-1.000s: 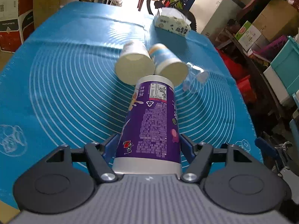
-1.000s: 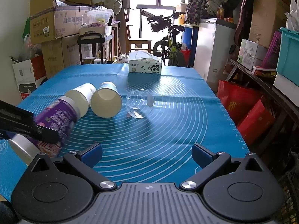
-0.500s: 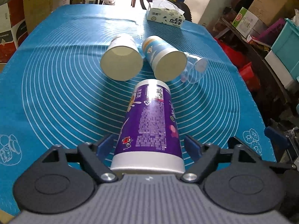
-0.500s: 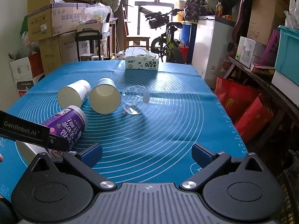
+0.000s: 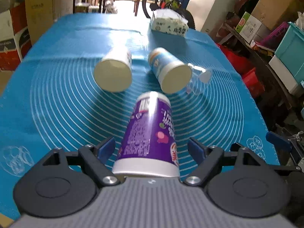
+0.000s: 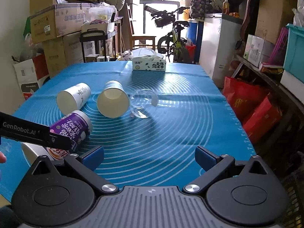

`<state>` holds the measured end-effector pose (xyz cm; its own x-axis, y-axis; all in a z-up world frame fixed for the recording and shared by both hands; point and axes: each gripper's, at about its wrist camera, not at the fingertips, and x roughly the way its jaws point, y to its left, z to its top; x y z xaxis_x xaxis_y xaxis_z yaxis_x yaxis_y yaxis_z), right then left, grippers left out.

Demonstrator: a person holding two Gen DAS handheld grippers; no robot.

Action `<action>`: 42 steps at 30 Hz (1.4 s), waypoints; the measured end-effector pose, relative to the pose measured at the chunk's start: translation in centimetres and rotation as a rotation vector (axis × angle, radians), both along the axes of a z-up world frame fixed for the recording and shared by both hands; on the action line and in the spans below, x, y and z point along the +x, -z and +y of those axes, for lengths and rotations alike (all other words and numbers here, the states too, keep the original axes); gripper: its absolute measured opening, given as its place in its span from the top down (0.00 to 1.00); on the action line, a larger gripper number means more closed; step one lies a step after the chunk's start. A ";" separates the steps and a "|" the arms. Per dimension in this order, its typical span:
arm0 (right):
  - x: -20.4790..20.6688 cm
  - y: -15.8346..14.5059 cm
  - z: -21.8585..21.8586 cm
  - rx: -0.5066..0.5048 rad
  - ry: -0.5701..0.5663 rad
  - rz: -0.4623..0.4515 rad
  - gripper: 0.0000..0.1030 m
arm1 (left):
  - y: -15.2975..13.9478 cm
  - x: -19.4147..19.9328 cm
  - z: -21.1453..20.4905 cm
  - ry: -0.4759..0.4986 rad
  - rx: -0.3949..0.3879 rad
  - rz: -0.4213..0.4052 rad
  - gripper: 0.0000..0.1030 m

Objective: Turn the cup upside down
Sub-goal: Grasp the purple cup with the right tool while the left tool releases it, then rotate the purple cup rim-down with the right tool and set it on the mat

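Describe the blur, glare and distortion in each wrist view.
Left wrist view: motion blur smears the white tissue box and the white paper cup; window glare washes the far end of the blue silicone mat. Right wrist view: sharp, with the window blown out and the fisheye bending the mat's edges.

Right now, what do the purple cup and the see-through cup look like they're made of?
Purple cup: probably glossy coated paper, given the printed wrap, the white band at the rim and a light streak. See-through cup: clear plastic or glass, can't tell which; the mat's lines show through it.
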<state>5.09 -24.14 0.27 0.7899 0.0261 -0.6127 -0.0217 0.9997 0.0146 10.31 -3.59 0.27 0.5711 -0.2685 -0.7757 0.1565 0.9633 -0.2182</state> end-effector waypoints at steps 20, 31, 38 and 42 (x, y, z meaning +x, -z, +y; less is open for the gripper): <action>10.8 -2.1 8.3 0.262 -0.111 0.374 0.00 | -2.1 0.4 11.2 -0.192 0.057 -0.072 0.19; 15.0 1.0 10.2 0.261 -0.099 0.572 0.17 | 0.9 1.6 12.0 -0.192 0.055 -0.012 0.19; 14.7 1.2 10.7 0.287 -0.160 0.547 0.32 | 1.0 1.3 11.1 -0.156 0.053 -0.016 0.19; 12.4 -0.3 9.9 0.236 -0.198 0.409 0.33 | 0.7 0.9 10.6 -0.145 0.049 -0.044 0.19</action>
<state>17.45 -14.24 0.58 0.4527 0.3259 -0.8300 -0.1560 0.9454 0.2861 11.24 7.05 -0.39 0.6347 -0.1431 -0.7594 0.0230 0.9858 -0.1665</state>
